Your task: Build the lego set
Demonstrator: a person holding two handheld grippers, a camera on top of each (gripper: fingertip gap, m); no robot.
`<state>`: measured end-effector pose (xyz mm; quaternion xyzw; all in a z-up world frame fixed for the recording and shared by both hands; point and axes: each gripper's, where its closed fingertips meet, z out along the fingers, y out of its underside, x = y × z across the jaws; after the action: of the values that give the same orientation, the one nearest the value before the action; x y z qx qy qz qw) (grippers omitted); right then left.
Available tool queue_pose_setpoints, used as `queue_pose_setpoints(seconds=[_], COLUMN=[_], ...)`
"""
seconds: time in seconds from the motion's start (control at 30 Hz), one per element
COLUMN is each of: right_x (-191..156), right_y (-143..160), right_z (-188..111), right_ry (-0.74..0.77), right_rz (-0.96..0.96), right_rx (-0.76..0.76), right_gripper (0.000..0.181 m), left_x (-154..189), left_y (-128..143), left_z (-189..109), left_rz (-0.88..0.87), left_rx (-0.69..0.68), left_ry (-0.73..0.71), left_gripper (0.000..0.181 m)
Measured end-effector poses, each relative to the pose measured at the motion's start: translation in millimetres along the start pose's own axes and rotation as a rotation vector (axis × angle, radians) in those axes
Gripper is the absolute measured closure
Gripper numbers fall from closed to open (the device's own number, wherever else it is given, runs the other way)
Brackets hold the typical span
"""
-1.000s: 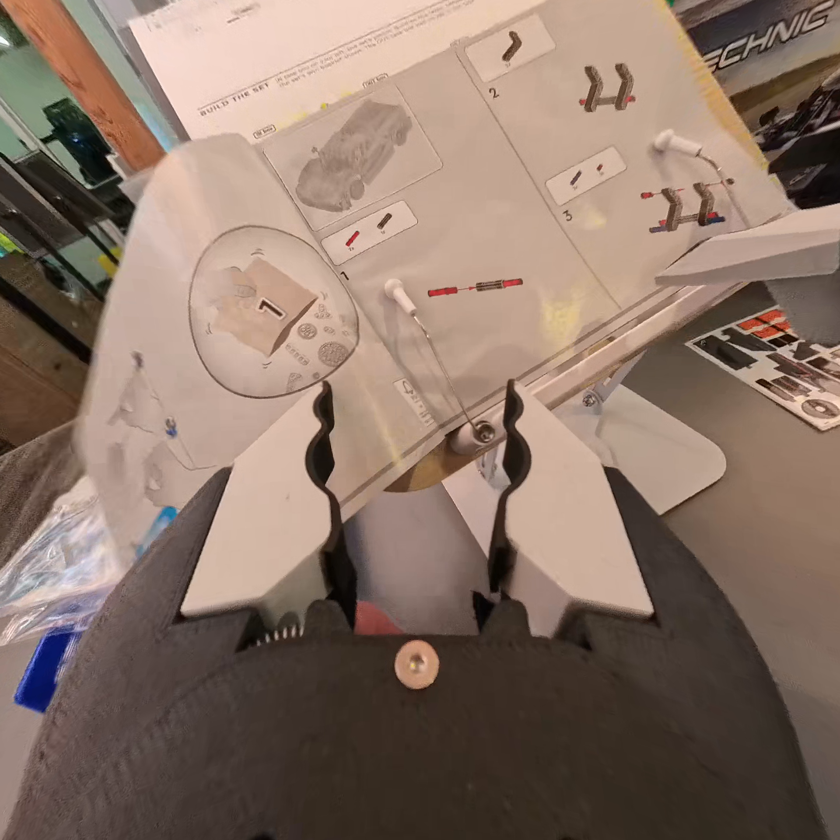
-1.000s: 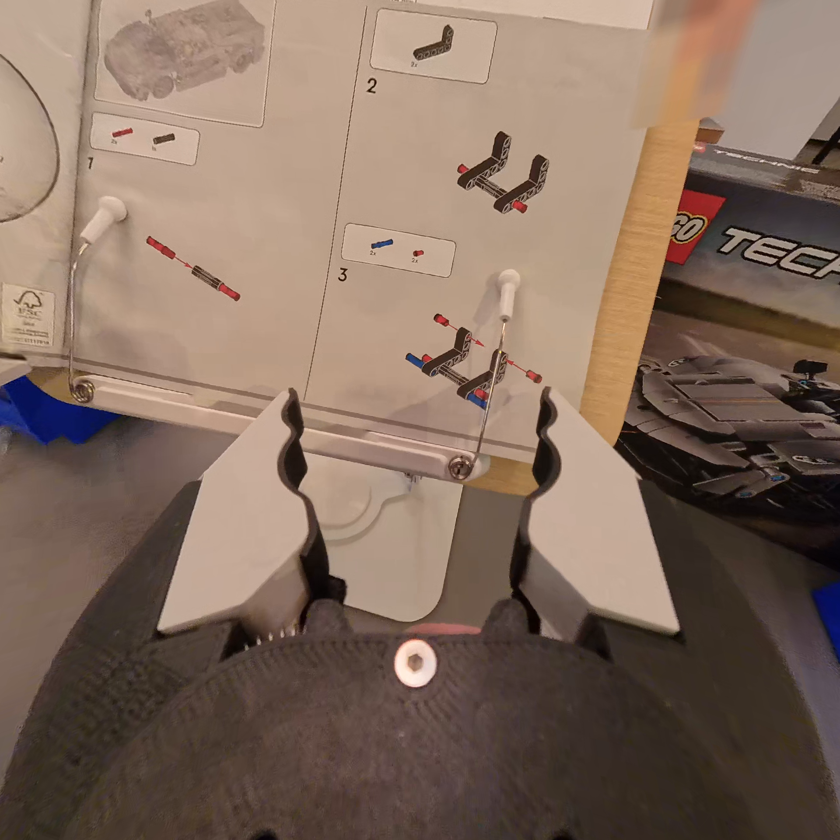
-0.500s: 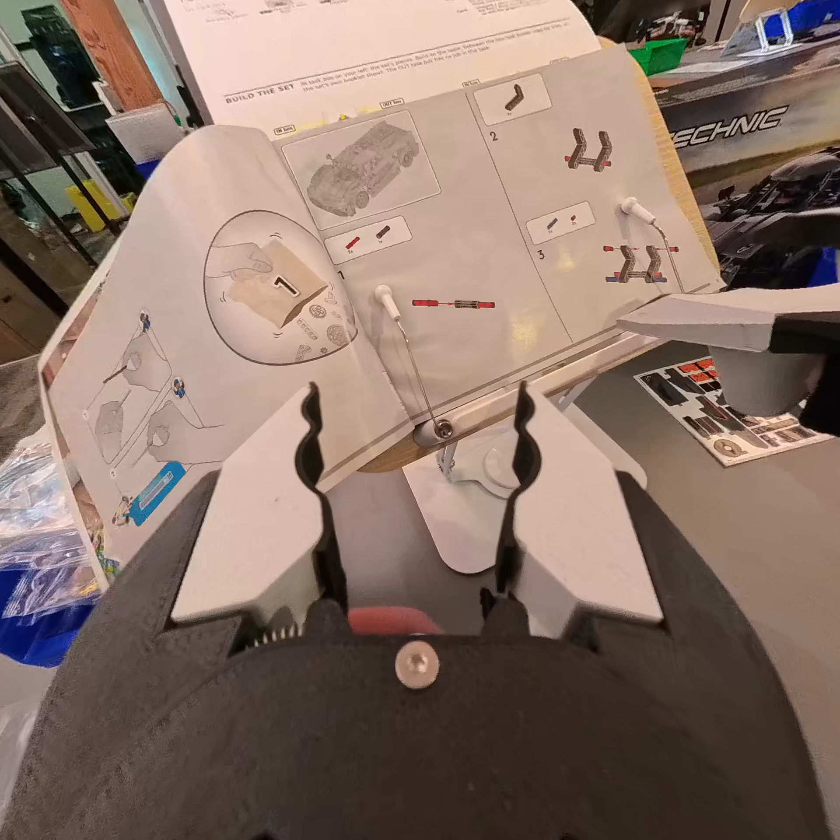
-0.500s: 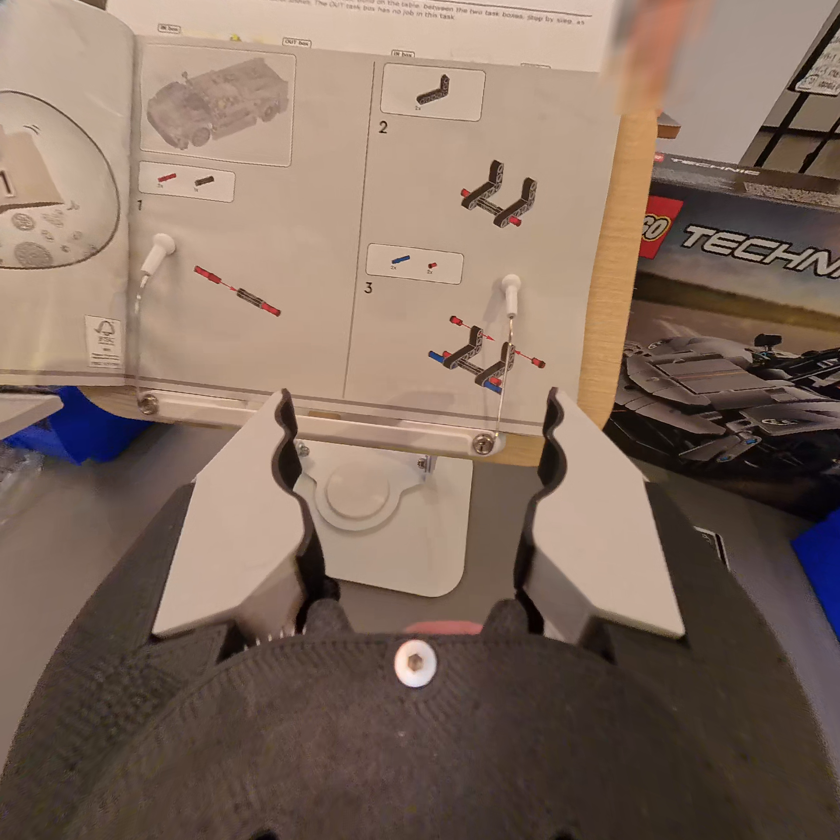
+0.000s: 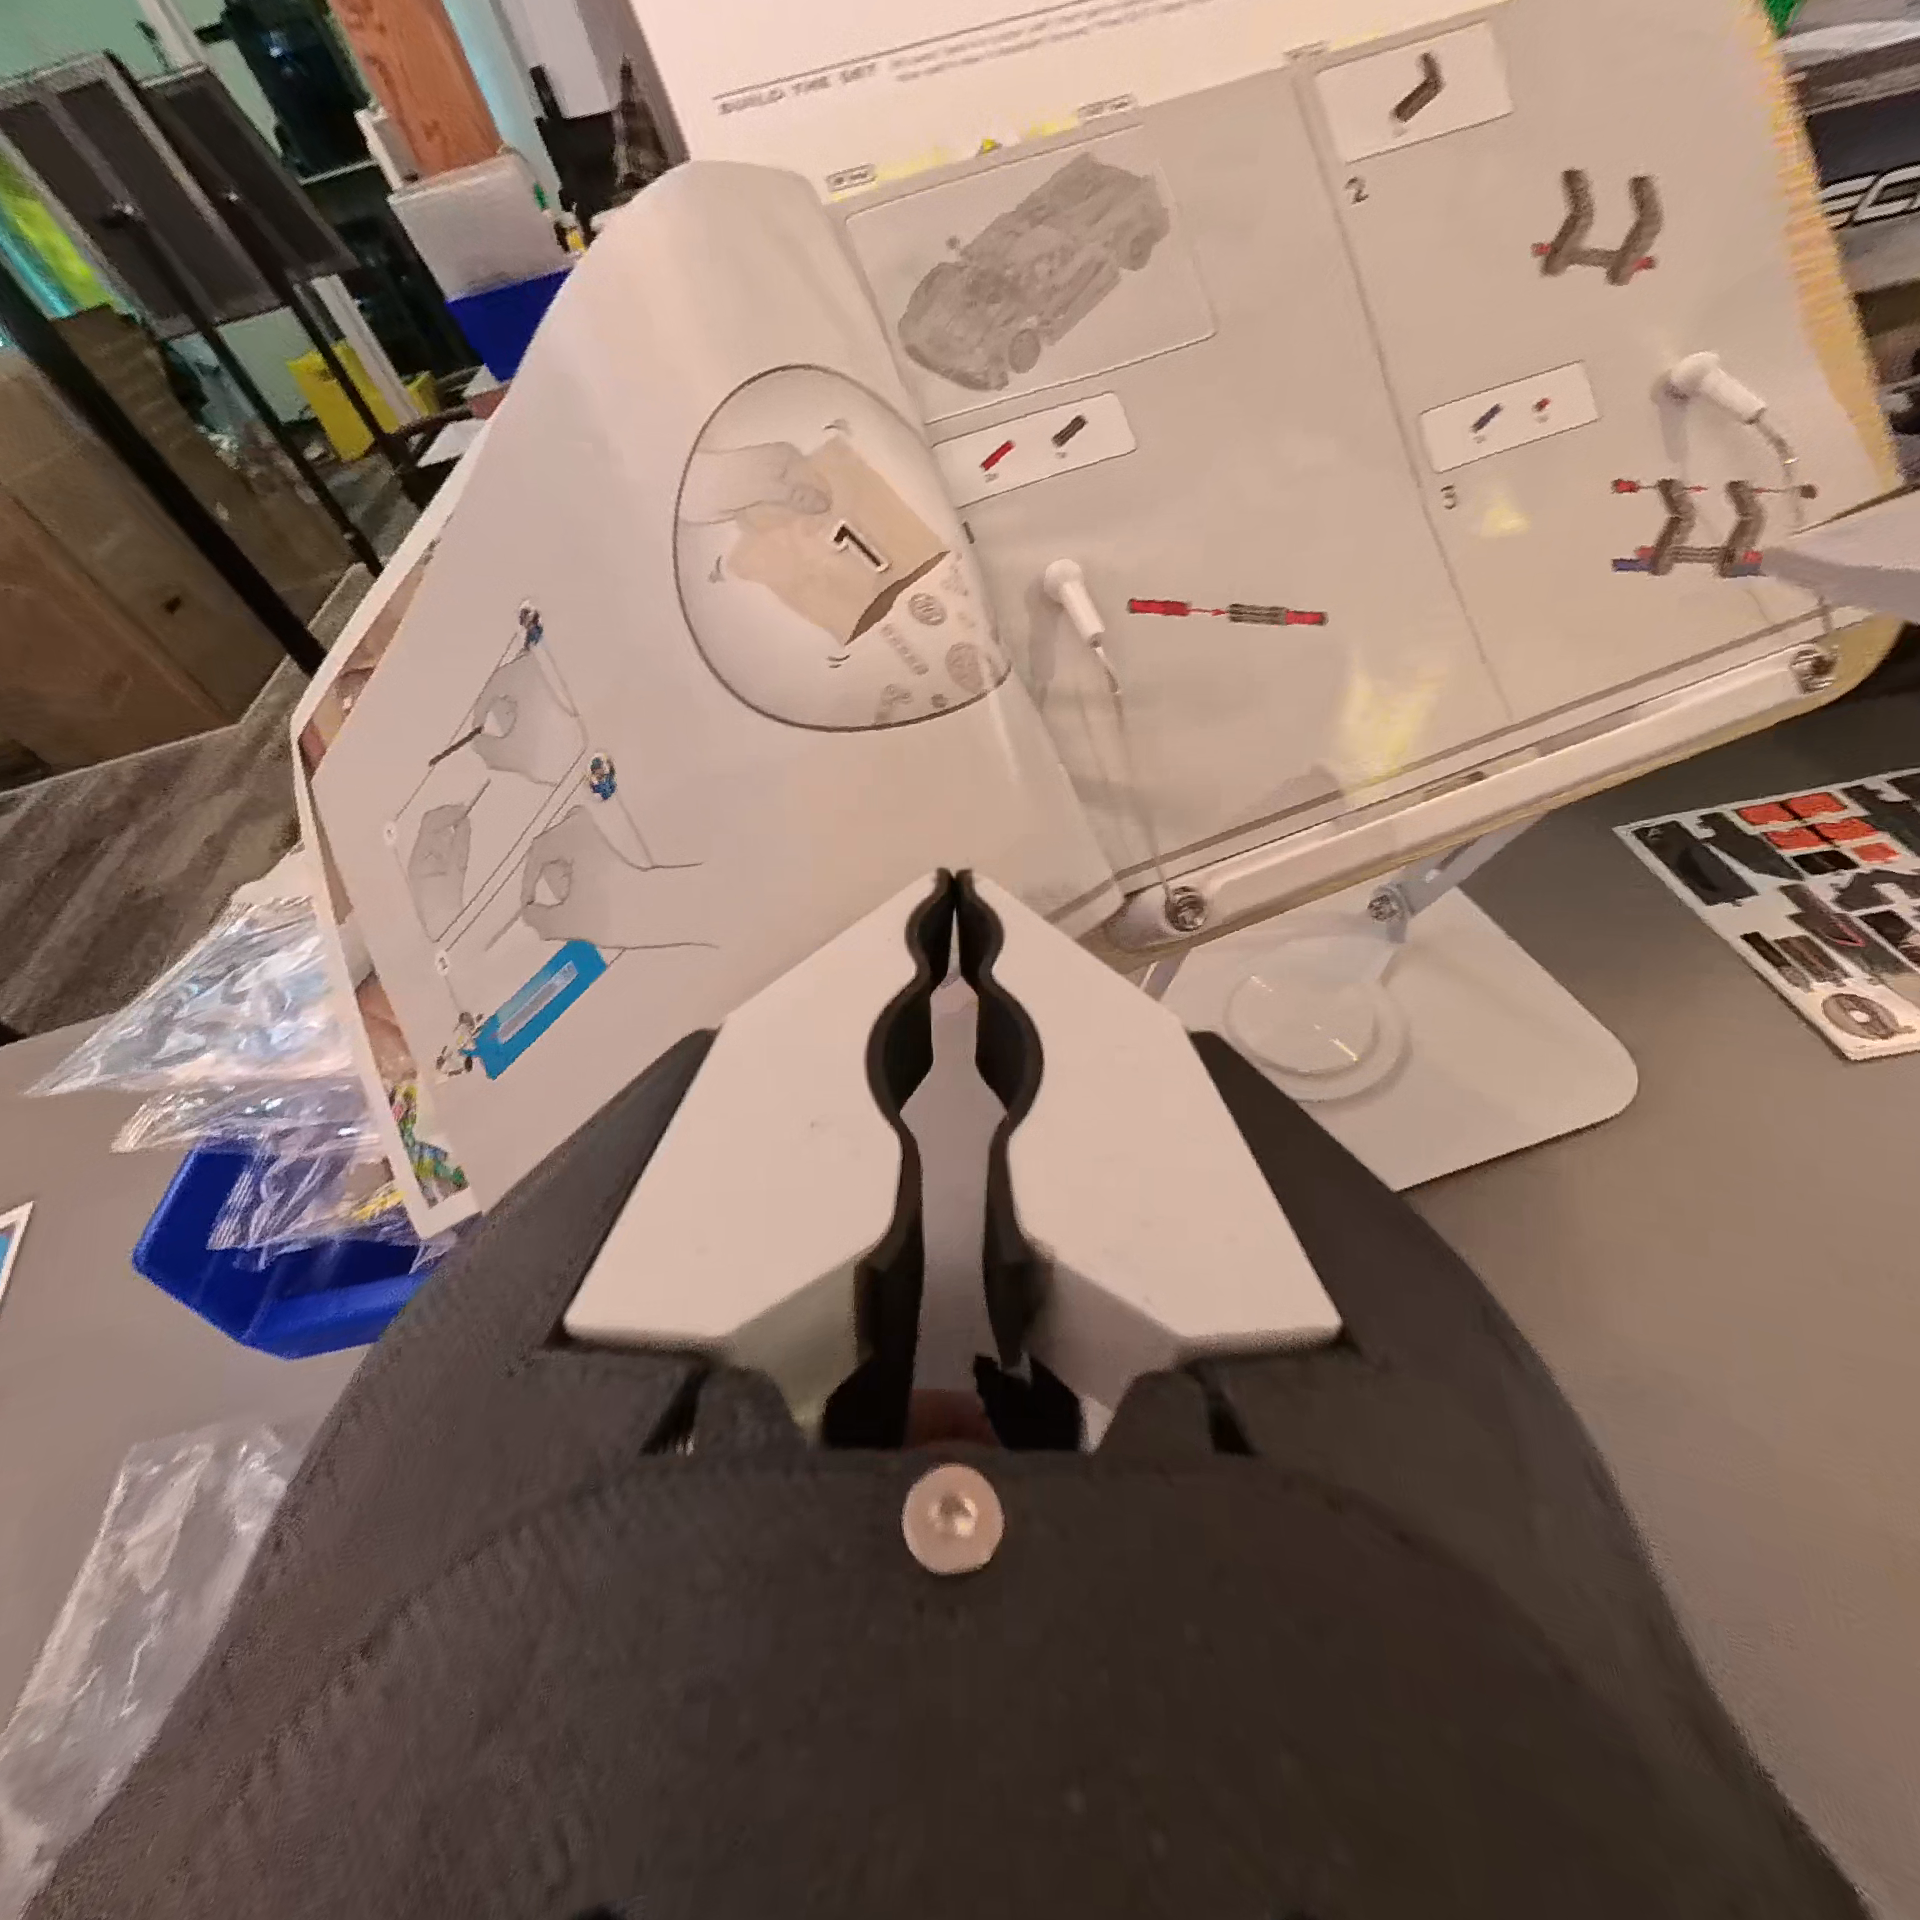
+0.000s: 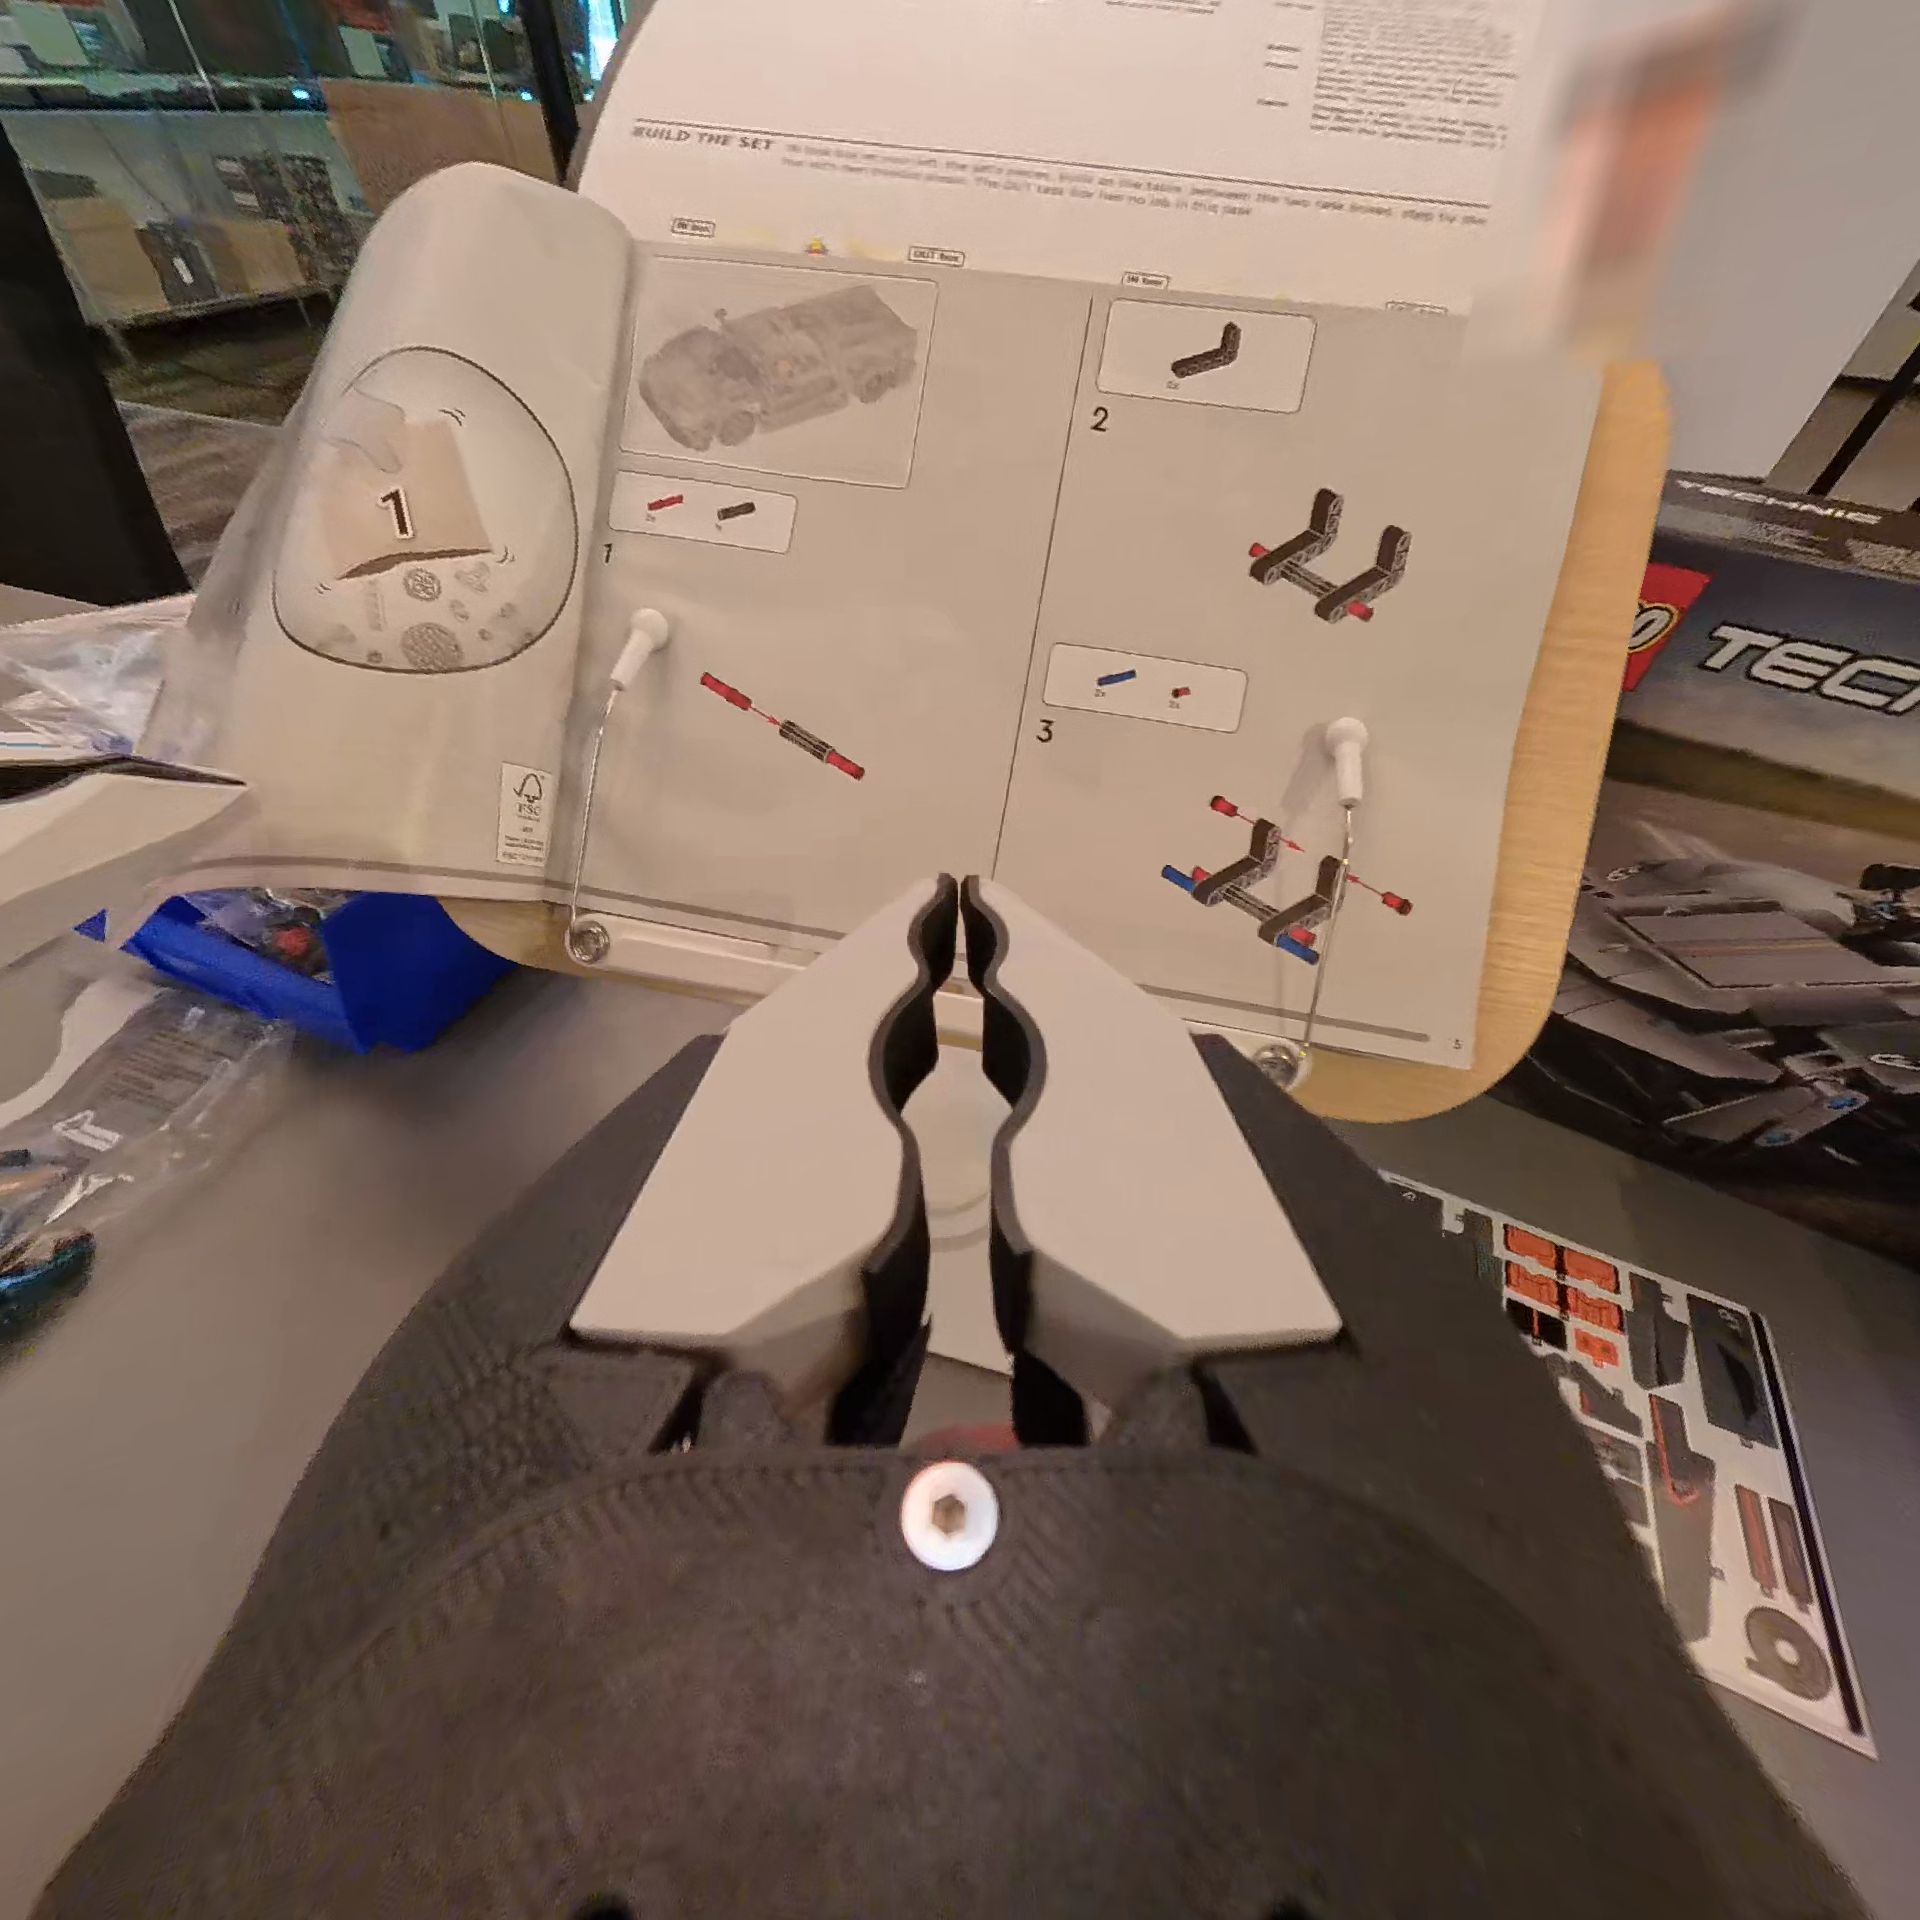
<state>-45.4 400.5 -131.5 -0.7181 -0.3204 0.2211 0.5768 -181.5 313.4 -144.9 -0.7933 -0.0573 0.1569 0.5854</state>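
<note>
An open instruction booklet [image 5: 1195,520] rests on a wooden book stand [image 6: 1558,727], held by two white-tipped wire page holders [image 6: 636,644]. The booklet also shows in the right wrist view [image 6: 883,623]. My left gripper [image 5: 954,881] is shut and empty, held in front of the booklet's lower left page. My right gripper [image 6: 957,883] is shut and empty, in front of the stand's lower edge. Clear bags of lego parts [image 5: 239,1039] lie in a blue bin [image 5: 270,1299] at the left. The tip of the right gripper [image 5: 1849,566] shows at the right edge of the left wrist view.
A sticker sheet [image 6: 1662,1455] lies on the grey table to the right of the stand; it also shows in the left wrist view [image 5: 1808,904]. The lego set box [image 6: 1766,883] stands at the far right. The stand's white base [image 5: 1455,1060] sits on the table. A printed sheet [image 6: 1039,135] stands behind the booklet. There is about 15 centimetres between the tips of the two grippers.
Both grippers have shut; they were open before. Both have pulled back from the booklet, so more of the table and stand shows.
</note>
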Motion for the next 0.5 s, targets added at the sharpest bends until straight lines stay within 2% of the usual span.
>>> queue_pose_setpoints(seconds=[0.03, 0.5], right_x=[-2.6, -87.0], right_y=[-0.7, 0.4], right_z=[1.5, 13.9], right_ry=[0.008, -0.051], right_rz=[-0.007, -0.052], right_rx=[0.000, -0.060], right_gripper=[0.181, 0.181], left_x=[-2.5, -51.8], left_y=[2.0, 29.1], left_z=[0.9, -13.0], left_rz=[-0.012, -0.046], left_rx=[-0.010, -0.062], left_ry=[-0.006, -0.100], left_gripper=[0.181, 0.181])
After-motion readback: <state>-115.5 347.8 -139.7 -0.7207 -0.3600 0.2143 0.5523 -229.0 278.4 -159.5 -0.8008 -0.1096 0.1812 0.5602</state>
